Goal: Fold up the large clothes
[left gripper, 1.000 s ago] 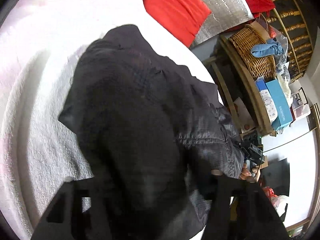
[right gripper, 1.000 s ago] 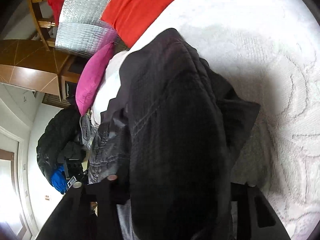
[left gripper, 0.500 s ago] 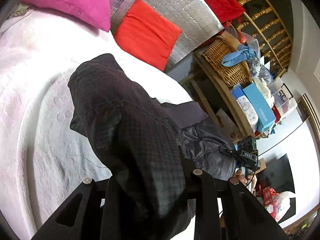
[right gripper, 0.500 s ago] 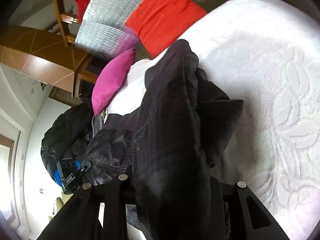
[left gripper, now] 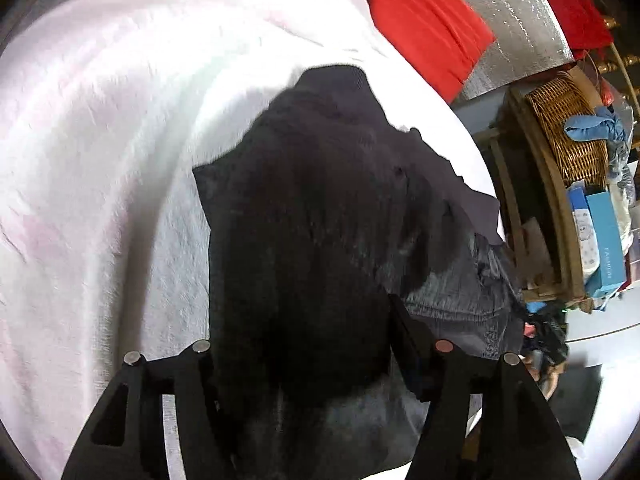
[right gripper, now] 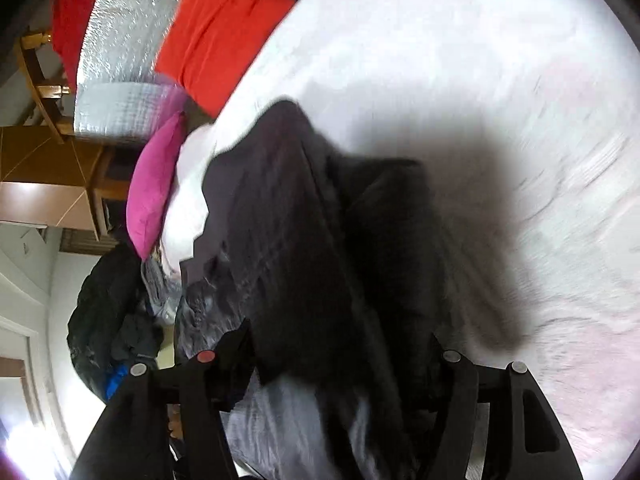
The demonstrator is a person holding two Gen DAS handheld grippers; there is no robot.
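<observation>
A bed (left gripper: 100, 152) covered with a white, textured bedspread fills most of both views. On it lies a large dark garment (left gripper: 320, 220), a black jacket bunched lengthwise, running from the near edge of the bed up toward the pillows; its shiny grey lining shows along one side near the bed's edge. At the head of the bed sits a red pillow (left gripper: 428, 20) against a silver quilted panel (left gripper: 516, 20), with a pink pillow (right gripper: 154, 188) beside it. Off the side of the bed, a wicker basket (left gripper: 568, 128) holds a blue cloth, with blue boxes just below it.

The left hand-held gripper (left gripper: 316, 364) has its jaws opening, standing apart with the jacket's black cloth passing between them; the fingers (left gripper: 192, 392) do not look pressed onto it. The right hand-held gripper (right gripper: 326, 368) is likewise opening, its jaws apart, with the jacket's dark fold and grey lining lying between them, loose rather than clamped. Both views are somewhat blurred.
</observation>
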